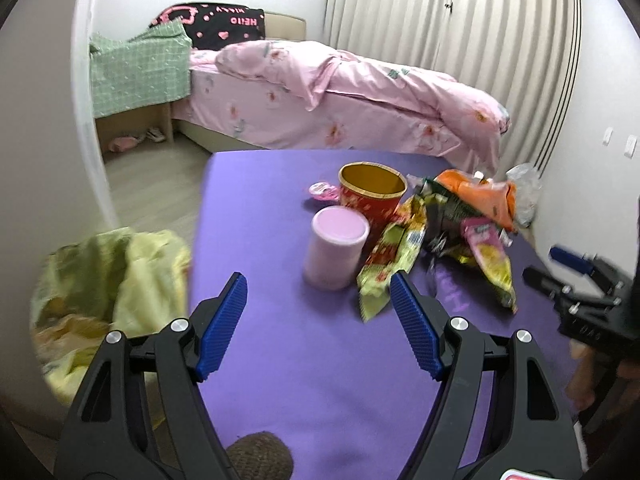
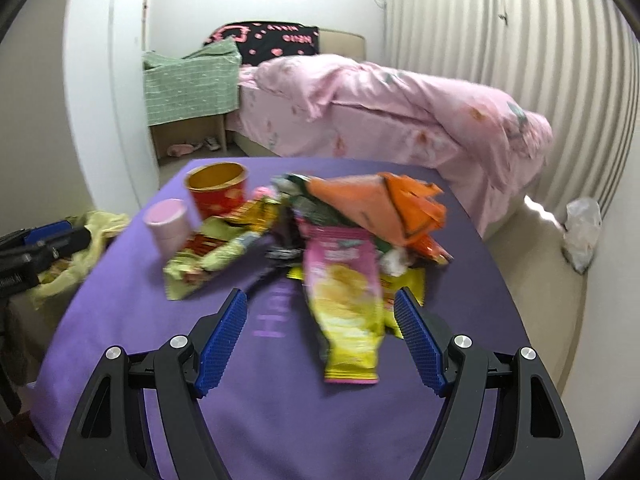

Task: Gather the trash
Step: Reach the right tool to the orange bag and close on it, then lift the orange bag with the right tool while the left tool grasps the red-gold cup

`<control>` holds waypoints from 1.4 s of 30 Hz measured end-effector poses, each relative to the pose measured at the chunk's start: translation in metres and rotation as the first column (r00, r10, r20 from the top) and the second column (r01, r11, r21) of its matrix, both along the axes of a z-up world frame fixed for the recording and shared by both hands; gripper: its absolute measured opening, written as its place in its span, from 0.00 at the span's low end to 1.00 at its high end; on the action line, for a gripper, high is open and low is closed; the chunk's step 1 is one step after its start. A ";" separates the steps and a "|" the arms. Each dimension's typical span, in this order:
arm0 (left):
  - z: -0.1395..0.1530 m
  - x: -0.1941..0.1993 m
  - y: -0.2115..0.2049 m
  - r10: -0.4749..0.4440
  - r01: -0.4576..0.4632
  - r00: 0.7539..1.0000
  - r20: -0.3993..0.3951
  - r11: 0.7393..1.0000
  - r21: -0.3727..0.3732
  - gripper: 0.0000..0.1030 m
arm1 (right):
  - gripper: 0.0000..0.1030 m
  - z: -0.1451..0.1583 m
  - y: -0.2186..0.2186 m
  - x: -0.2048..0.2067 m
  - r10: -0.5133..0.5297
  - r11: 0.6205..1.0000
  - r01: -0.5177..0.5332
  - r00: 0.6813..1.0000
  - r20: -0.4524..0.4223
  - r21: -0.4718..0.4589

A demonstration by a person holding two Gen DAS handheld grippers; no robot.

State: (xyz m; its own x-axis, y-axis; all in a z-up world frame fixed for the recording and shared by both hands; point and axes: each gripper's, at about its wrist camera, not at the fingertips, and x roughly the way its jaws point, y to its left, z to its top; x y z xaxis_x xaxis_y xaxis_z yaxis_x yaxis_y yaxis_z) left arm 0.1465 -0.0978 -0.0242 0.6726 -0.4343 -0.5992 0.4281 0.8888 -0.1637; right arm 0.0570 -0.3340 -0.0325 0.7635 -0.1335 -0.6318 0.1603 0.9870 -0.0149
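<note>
A heap of snack wrappers lies on the purple table [image 1: 280, 360]. In the right wrist view a pink and yellow chip bag [image 2: 346, 312] reaches between the fingers of my open right gripper [image 2: 320, 296], untouched. Behind it lie an orange wrapper [image 2: 376, 204] and a green and yellow wrapper [image 2: 208, 260]. My left gripper [image 1: 318, 280] stands open over the table, just short of a pink tub [image 1: 336, 252], with the green and yellow wrapper [image 1: 392, 260] at its right finger. A bin lined with a yellow-green bag [image 1: 108, 300] sits off the table's left edge.
A red and gold cup [image 1: 372, 196] stands behind the pink tub, with a small pink packet [image 1: 322, 192] beside it. A bed with pink bedding [image 1: 340, 92] fills the back of the room. A clear plastic bag [image 2: 582, 232] lies on the floor at right.
</note>
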 end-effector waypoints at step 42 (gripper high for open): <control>-0.053 0.040 -0.014 -0.070 0.067 0.978 -0.198 0.997 -0.024 0.75 | 0.08 0.026 -0.104 0.092 0.009 0.966 -0.013 1.000 0.020 0.258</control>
State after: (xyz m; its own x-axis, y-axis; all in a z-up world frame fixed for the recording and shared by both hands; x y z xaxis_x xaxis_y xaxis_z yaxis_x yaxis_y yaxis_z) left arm 0.1868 -0.1114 -0.0775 0.5092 -0.4868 -0.7097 0.4455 0.8547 -0.2666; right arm 0.1489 -0.4382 -0.0063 0.7757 0.0405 -0.6298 0.1473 0.9588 0.2430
